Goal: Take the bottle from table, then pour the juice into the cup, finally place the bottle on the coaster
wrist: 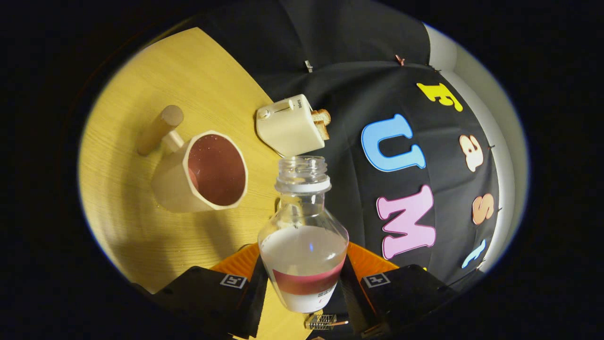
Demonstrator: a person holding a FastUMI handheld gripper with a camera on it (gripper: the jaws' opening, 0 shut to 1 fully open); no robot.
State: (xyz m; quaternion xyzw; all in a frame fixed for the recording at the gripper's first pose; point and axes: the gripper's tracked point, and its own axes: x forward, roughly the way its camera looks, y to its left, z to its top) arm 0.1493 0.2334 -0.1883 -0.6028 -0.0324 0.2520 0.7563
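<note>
Gripper view: tongs (304, 283) clamp uncapped bottle (303, 236); label unreadable.

The gripper (303, 283) sits at the bottom centre of the frame, tilted sideways. Its two fingers (255, 288) press on either side of the bottle (302, 245), holding it.

Warm, dim light leaves soft shadows on the table (141, 222), with strong fisheye bending and darkening toward the edges.
</note>
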